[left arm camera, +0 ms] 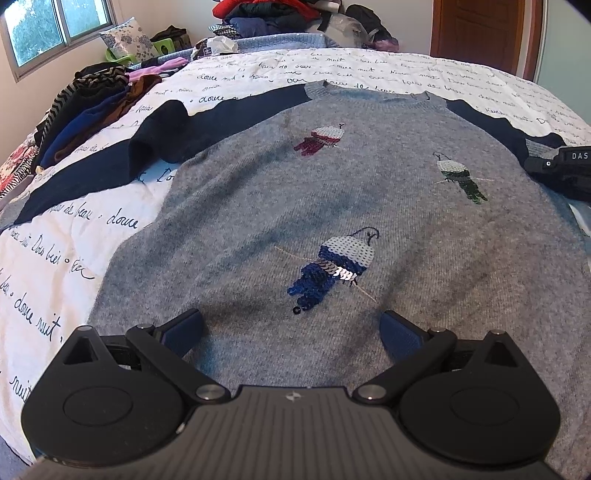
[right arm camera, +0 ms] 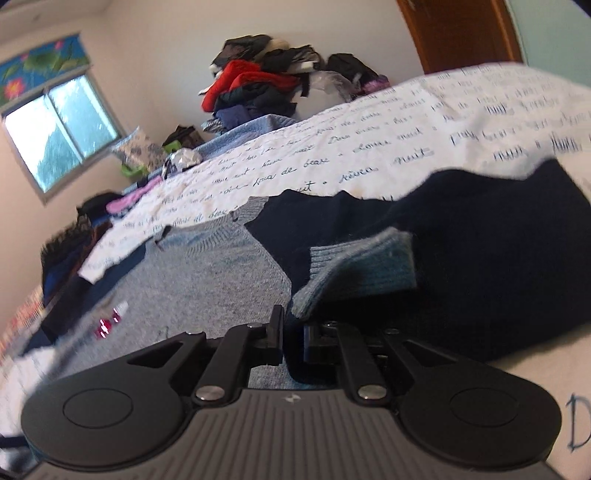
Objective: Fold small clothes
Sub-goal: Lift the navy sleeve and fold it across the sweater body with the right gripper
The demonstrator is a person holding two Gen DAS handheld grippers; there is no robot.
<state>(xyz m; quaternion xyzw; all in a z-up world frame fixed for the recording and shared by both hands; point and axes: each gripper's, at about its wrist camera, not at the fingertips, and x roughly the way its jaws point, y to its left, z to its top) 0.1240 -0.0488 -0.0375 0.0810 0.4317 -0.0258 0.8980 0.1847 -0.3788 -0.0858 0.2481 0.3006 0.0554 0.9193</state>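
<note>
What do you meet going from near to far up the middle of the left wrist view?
Left hand-held gripper → blue bird → red bird → collar → quilt → clothes pile.

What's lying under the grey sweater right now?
The grey sweater lies flat on a white bedspread with blue script, which shows around it. The part of the bedspread under its body is covered and cannot be checked. The right gripper pinches its sleeve cuff.
</note>
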